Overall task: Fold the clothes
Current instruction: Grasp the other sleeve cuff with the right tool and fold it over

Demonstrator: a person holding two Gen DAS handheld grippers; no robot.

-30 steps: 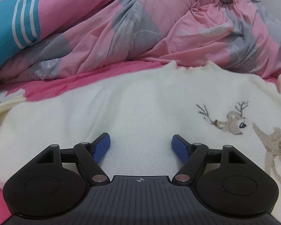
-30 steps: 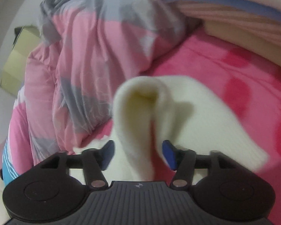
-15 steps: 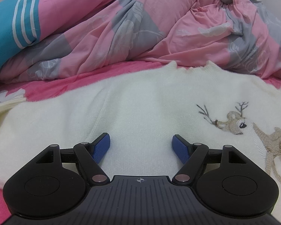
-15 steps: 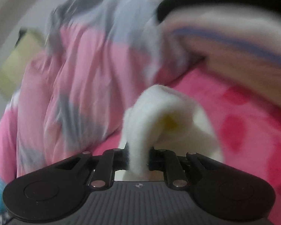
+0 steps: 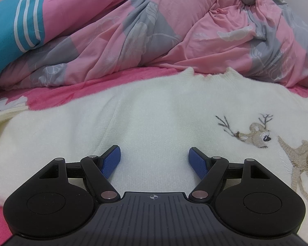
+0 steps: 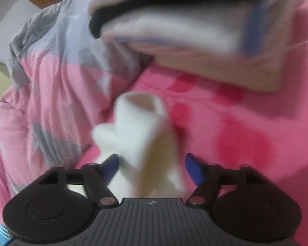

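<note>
Opening again, right gripper [image 6: 152,164]: jaws were pinched tight on the cream sleeve [image 6: 141,135] half a sec ago, now spread wide w/ the bunched sleeve loose between them, pads not pressing. View is blurred, hand has swung sideways since the pinch. Sleeve stands up as a rumpled tube over the pink bed sheet [image 6: 246,133], cuff end away from camera. A stack of folded clothes [image 6: 184,30] sits beyond it, well apart.

Left gripper [image 5: 155,160]: unchanged over the sec, jaws apart, nothing between them, hovering low over the body of the cream sweater [image 5: 154,112]. Sweater lies flat on bed, front up, deer embroidery [image 5: 254,135] to the right, collar toward the pink/grey duvet [image 5: 154,30].

Reading: sleeve was lifted, carried, just let go, prob. the sleeve-in fold. Whether it lands across the body can't tell from here. If it flops short, needs a re-grab. Body folds not yet begun.
</note>
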